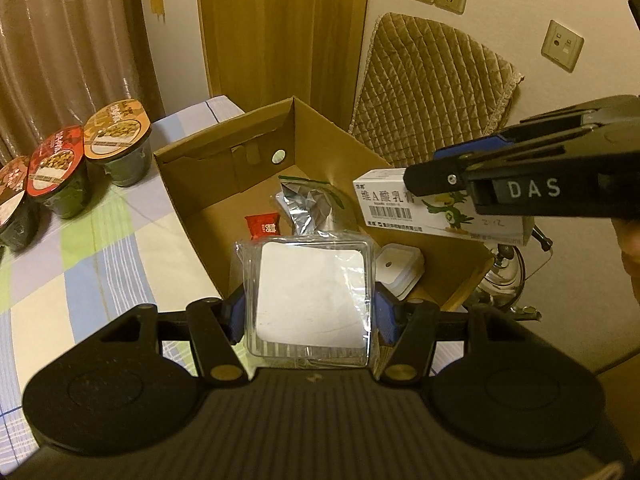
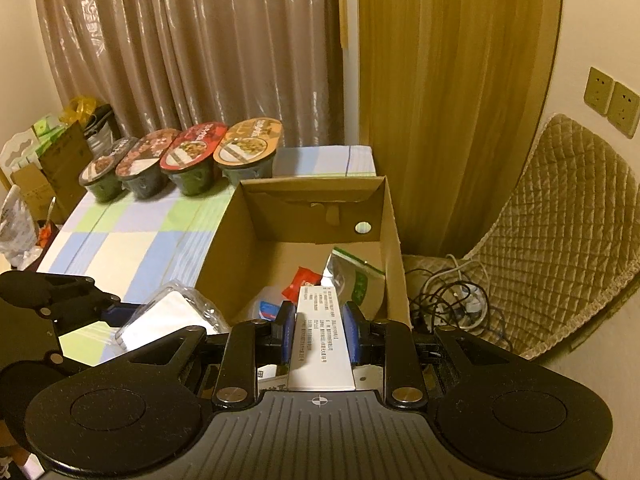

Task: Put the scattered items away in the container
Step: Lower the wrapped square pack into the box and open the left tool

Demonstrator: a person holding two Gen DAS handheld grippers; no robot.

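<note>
Over the open cardboard box [image 2: 392, 216] on the checked counter [image 1: 100, 248], I carry one item in each hand, both lifted high so they clear the box's walls before going in.

My left hand-held gripper [image 1: 310, 308] is narrowed onto a clear plastic pack [image 1: 312, 300] with a white square inside. Its blue pads [image 1: 238, 312] press the pack's two side edges, and the pack hangs at the box's near rim, at 6 o'clock of the opening.

My right hand-held gripper [image 2: 318, 334] pinches a long white carton [image 2: 320, 340], printed with a barcode and a green bird, across its narrow sides. The carton points forward over the box's right half, toward 4 o'clock in the left wrist view.

Already on the box floor lie a red packet [image 1: 262, 226], a crumpled silver pouch [image 1: 306, 204] with a green top, and a small white square device [image 1: 398, 270]. The free floor looks to be on the left, so I judge both items are meant to drop there or onto that pile.

Four lidded cups [image 2: 180, 160] stand in a row at 10 o'clock, well apart from the box and not yet packed. A quilted chair [image 2: 560, 240] stands at 3 o'clock, off the counter.
</note>
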